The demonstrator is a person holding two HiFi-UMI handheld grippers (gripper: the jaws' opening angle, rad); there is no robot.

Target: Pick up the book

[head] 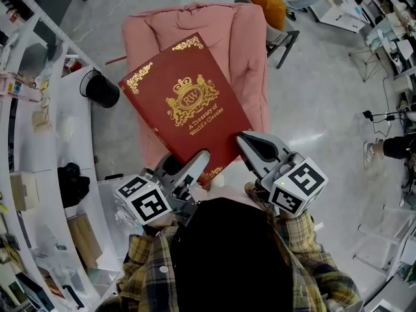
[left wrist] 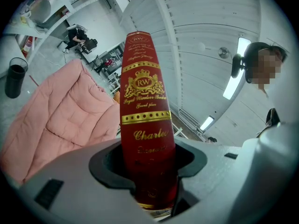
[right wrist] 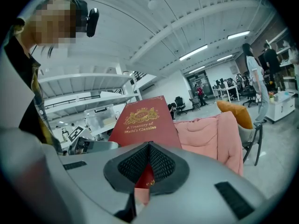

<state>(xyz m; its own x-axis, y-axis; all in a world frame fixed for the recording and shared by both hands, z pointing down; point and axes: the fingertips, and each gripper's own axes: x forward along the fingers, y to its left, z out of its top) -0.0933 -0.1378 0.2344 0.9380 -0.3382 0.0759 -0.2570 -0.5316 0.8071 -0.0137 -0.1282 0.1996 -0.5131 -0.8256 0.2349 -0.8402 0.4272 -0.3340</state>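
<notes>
A large red book (head: 179, 103) with gold ornaments and the title "A Treasury of World's Classics" is held up above a pink padded chair (head: 234, 38). My left gripper (head: 195, 168) is shut on the book's spine (left wrist: 142, 125) near its lower end, with the spine running away between the jaws. My right gripper (head: 246, 142) sits at the book's lower right corner. Its jaw tips meet in the right gripper view, and a sliver of the red cover (right wrist: 145, 120) shows through the gap behind them. Whether this gripper bears on the book is unclear.
White shelving (head: 39, 142) curves along the left, with a black bin (head: 102, 90) beside it on the grey floor. An orange cushion (head: 263, 2) lies on a chair behind the pink one. Desks and seated people (head: 390, 148) are at the right.
</notes>
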